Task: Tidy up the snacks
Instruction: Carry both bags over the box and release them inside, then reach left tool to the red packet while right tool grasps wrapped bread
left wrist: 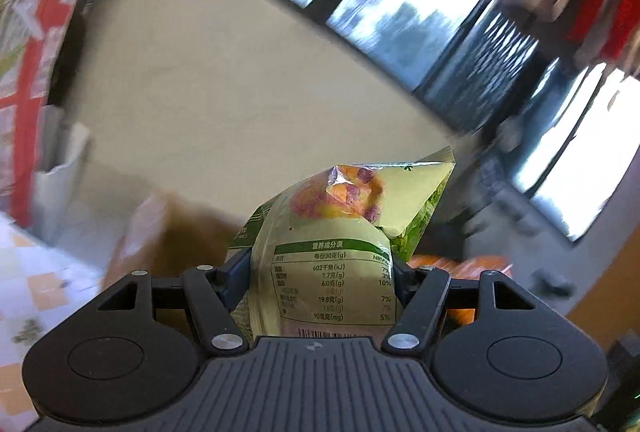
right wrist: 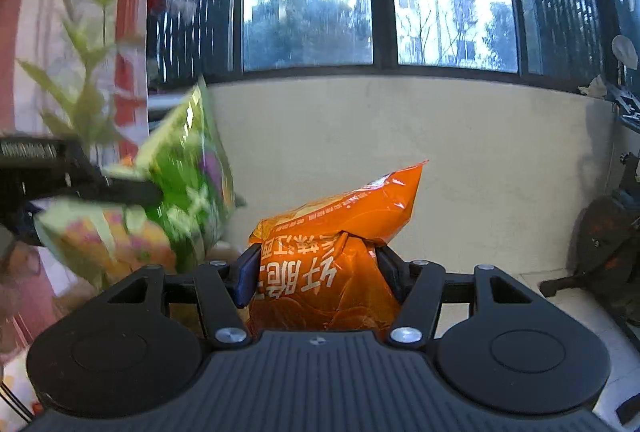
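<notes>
Both grippers are loaded: my left gripper (left wrist: pixel 320 272) has its jaws clamped on the green snack bag (left wrist: pixel 340 232), my right gripper (right wrist: pixel 316 268) pinches the orange chip bag (right wrist: pixel 340 232). Both bags are up in the air in front of the window (right wrist: pixel 380 4). So picked up, nothing sorted yet; can't see where they go.

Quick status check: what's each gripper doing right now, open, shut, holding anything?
Left gripper: closed on the green snack bag.
Right gripper: closed on the orange chip bag.
</notes>
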A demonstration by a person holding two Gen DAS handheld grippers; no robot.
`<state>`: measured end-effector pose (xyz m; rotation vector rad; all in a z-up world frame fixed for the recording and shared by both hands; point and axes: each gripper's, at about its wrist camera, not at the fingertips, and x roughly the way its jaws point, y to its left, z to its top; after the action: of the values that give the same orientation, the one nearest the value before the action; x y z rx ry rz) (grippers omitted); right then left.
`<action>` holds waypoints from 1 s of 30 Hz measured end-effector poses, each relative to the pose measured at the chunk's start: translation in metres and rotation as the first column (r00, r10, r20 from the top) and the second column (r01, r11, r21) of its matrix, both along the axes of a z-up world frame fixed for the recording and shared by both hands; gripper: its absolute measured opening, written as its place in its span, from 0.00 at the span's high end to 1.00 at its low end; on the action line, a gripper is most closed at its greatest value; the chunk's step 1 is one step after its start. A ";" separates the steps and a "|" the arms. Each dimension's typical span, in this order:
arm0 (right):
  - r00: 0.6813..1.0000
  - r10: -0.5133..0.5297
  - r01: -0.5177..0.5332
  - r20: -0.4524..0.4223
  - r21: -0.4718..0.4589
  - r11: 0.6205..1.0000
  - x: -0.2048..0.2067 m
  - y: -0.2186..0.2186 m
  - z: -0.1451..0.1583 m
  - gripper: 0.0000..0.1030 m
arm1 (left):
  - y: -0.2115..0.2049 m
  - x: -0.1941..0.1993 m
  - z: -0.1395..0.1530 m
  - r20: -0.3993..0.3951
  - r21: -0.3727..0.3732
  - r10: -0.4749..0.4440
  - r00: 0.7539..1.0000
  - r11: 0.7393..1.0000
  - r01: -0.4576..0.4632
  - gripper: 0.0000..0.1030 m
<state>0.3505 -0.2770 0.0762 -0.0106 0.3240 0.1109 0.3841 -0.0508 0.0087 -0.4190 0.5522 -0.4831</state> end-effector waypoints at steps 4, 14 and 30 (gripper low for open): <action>0.992 0.003 -0.004 -0.127 -0.005 1.000 0.021 0.006 -0.021 0.36 | -0.002 -0.001 -0.023 -0.076 0.097 0.023 0.997 0.995 -0.015 0.30; 0.995 0.030 -0.022 -0.097 0.088 0.996 -0.015 -0.001 -0.020 0.26 | 0.012 -0.033 0.009 0.011 0.083 0.024 1.000 0.996 -0.024 0.18; 0.982 0.134 -0.098 -0.135 0.242 0.965 -0.105 0.039 -0.050 0.26 | 0.101 -0.118 -0.010 0.055 0.302 0.034 0.998 0.952 -0.049 0.19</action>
<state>0.2460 -0.2375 0.0265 0.2139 0.4599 0.2673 0.2660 0.0506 -0.0016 -0.1233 0.5580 -0.3594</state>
